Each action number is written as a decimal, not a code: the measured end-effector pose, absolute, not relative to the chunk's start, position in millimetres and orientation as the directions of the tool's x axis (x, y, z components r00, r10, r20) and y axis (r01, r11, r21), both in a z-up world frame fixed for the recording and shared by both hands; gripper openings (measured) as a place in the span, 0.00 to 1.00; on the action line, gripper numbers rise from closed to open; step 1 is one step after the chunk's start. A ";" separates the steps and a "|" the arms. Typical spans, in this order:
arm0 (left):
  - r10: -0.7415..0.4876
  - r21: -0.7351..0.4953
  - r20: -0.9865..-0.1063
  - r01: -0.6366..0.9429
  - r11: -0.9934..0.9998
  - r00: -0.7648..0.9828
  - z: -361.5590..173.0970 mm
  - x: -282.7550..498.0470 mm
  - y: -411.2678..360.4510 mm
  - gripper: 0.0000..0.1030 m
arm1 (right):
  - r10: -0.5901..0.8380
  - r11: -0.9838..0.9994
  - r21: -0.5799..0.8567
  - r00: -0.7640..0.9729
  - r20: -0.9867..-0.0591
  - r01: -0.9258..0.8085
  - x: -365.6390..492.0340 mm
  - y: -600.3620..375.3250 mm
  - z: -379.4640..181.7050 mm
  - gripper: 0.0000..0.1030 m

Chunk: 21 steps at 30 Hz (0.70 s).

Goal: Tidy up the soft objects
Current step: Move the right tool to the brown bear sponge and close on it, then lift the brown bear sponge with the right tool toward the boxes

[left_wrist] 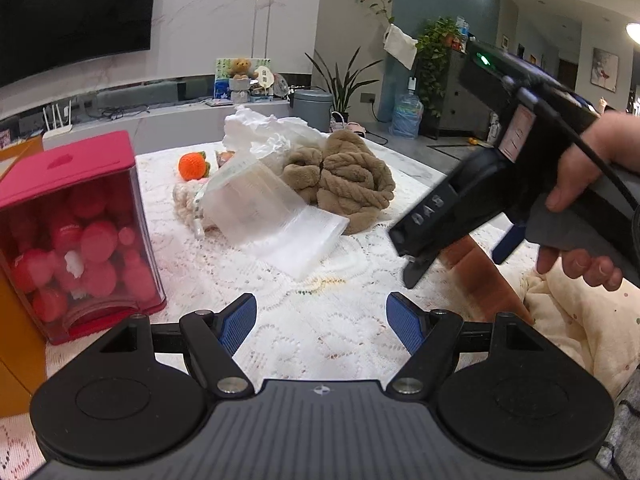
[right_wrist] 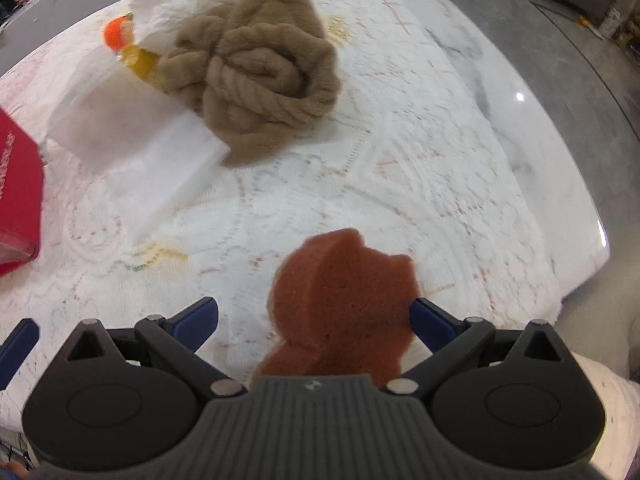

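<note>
The right gripper (right_wrist: 314, 316) hangs spread over the lace cloth (right_wrist: 360, 184), a sponge (right_wrist: 340, 304) touching only its right pad (probably just released, or about to be pinched). The left gripper (left_wrist: 321, 322) waits open. Beyond lies the scarf (right_wrist: 260, 64).

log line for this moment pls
left claw: open, empty | right claw: open, brown sponge between fingers, grip unclear | brown plush: on table

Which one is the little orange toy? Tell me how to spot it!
Look at the white lace tablecloth. At its far side, find the twisted brown plush pile and white plastic bags. The orange toy sits left of them: small, round, knitted, the only bright orange thing there.
</note>
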<state>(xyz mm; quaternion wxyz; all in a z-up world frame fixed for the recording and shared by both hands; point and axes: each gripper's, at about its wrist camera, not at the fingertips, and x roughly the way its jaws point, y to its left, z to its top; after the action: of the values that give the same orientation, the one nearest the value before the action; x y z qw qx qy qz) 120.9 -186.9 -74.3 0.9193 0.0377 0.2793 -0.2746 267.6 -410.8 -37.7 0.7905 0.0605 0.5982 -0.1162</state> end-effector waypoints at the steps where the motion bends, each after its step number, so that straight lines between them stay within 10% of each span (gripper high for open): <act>1: -0.485 -0.089 -0.533 0.524 0.847 0.693 -74.4 121.4 -185.5 0.84 | -0.124 0.962 -0.056 0.245 -0.962 0.266 266.7 -412.8 -39.7 0.97; 10: -0.468 -0.102 -0.530 0.494 0.863 0.707 -70.6 122.5 -175.8 0.84 | -0.094 0.968 -0.044 0.199 -0.975 0.245 270.6 -419.9 -56.8 0.97; 21: -0.432 -0.093 -0.523 0.454 0.886 0.735 -67.6 122.3 -167.6 0.84 | -0.054 0.978 0.002 0.259 -0.964 0.211 269.6 -415.2 -46.2 0.72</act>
<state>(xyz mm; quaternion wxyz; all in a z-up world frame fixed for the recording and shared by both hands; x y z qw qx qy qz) 122.3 -167.6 -67.6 0.9311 0.0204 0.2758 -0.2380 269.6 -415.2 -46.2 0.7908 0.0652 0.6029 -0.0836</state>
